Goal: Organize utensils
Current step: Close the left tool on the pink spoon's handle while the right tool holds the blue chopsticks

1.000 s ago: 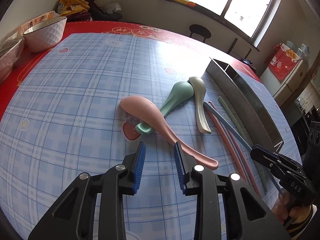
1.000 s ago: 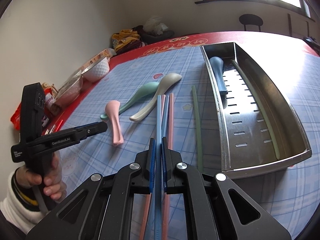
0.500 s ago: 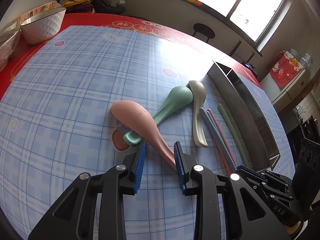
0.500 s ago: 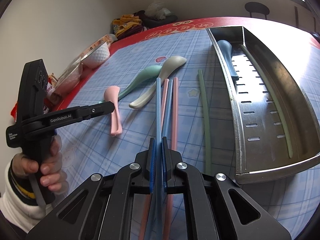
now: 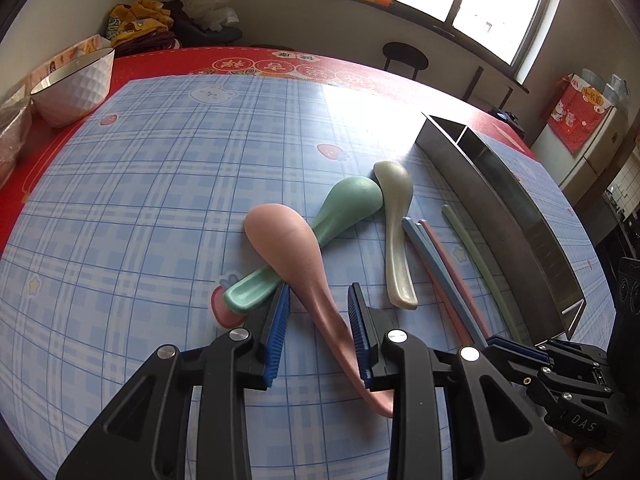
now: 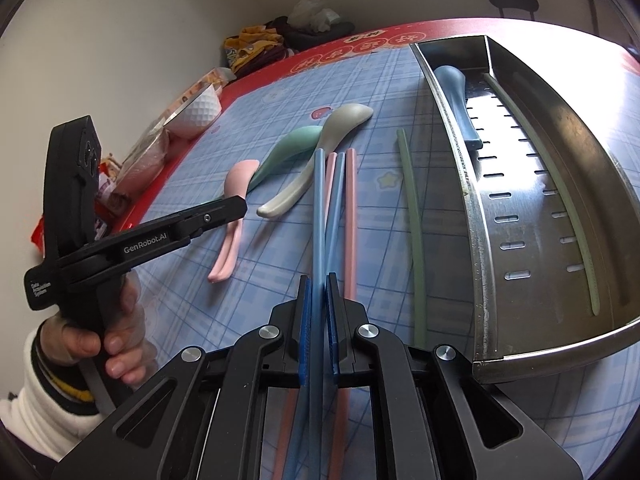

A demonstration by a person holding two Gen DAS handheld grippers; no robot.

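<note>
The pink spoon (image 5: pixel 288 240) lies bowl-down on the blue checked cloth, crossing the green spoon (image 5: pixel 352 200); a beige spoon (image 5: pixel 394 232) lies beside them. My left gripper (image 5: pixel 316 304) is open and straddles the pink spoon's handle low over the table. My right gripper (image 6: pixel 318 284) has its jaws opening, with a blue chopstick (image 6: pixel 319 208) lying between them on the cloth. Beside it lie a second blue chopstick (image 6: pixel 338 192), pink chopsticks (image 6: pixel 351 208) and a green chopstick (image 6: pixel 412 220). The steel tray (image 6: pixel 472 208) holds a blue spoon (image 6: pixel 452 88) and a green chopstick (image 6: pixel 560 184).
A white bowl (image 5: pixel 72 84) and plastic bags sit on the red table edge at the far left. A heap of clothes (image 5: pixel 140 24) lies at the back, and a black stool (image 5: pixel 404 56) stands beyond the table. A hand (image 6: pixel 120 344) holds the left gripper's grip.
My left gripper has moved forward so that the pink spoon's handle now lies between its jaws. My right gripper's jaws, shut on the blue chopstick before, have parted slightly.
</note>
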